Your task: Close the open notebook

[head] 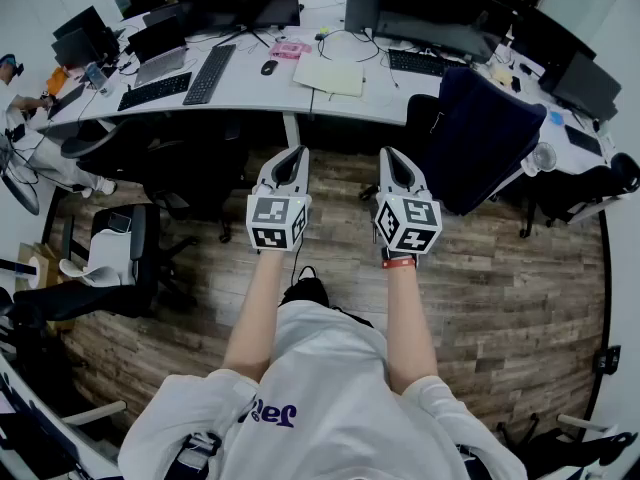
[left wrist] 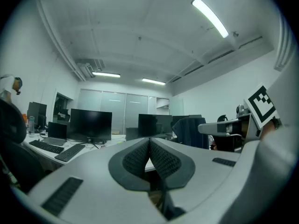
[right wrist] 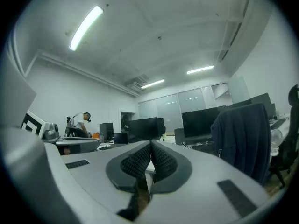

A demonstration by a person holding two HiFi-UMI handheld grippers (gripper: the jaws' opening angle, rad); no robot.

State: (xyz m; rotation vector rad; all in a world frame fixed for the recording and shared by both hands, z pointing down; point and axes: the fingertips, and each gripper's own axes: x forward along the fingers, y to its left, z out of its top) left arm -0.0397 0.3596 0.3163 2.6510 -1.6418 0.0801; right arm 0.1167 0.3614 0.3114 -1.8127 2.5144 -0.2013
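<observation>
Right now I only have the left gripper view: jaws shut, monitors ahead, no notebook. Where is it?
Observer: Head view shows the open notebook lying flat on the desk, ahead of you, roughly between the two grippers' lines.
Operator: Right gripper state?
Observer: The right gripper is shut with nothing between its jaws, held level beside the left gripper.
Operator: Am I at the desk yet?
Observer: No. Both grippers hang over the wooden floor, short of the desk's near edge, touching nothing.
</observation>
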